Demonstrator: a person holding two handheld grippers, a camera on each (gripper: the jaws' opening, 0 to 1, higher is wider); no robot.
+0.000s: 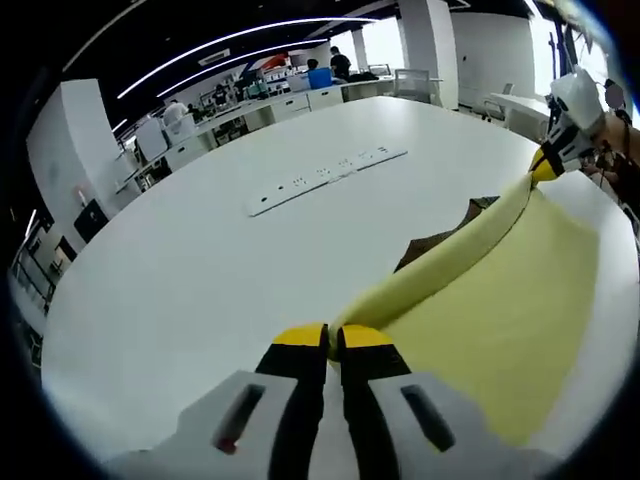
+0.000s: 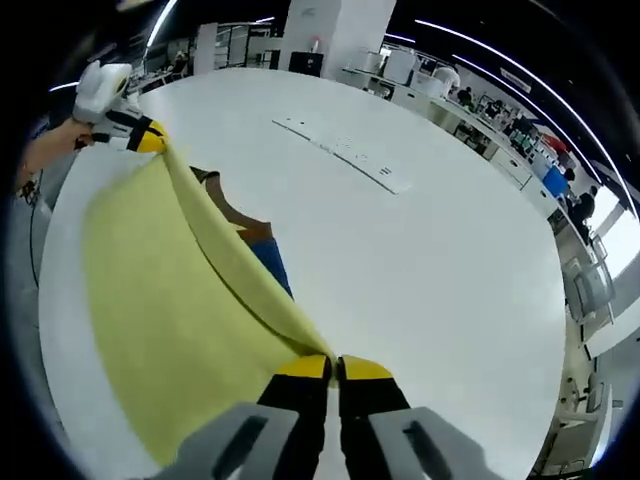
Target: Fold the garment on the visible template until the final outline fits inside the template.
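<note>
White and smooth, the worktop (image 1: 200,270) is a broad rounded slab in an open office with dark ceiling, strip lights and rows of desks behind. A long white power strip (image 1: 325,175) lies flat near its middle, well apart from the cloth.

The garment (image 1: 500,320) is pale yellow, soft and matte, without print. It is stretched between the two grippers, its upper edge rolled into a thick, taut fold that runs from one claw to the other. Below that fold the cloth hangs and spreads as a wide flat sheet toward the near edge of the worktop. In the right gripper view the same sheet (image 2: 170,310) shows broad and slightly creased.

Under the lifted cloth a brown piece (image 1: 440,240) lies flat on the worktop; beside it in the right gripper view a blue strip (image 2: 272,265) shows. This may be the template, but it is mostly covered and I cannot tell its outline.

The left gripper (image 1: 333,338) has its yellow-tipped black jaws closed together, pinching one corner of the garment at the fold's end. The right gripper (image 2: 333,368) likewise has its jaws pressed together on the opposite corner. Each claw appears in the other's view, raised above the worktop's edge: the right one at (image 1: 552,160), the left one at (image 2: 140,135), with a person's hand (image 2: 45,150) behind it.
</note>
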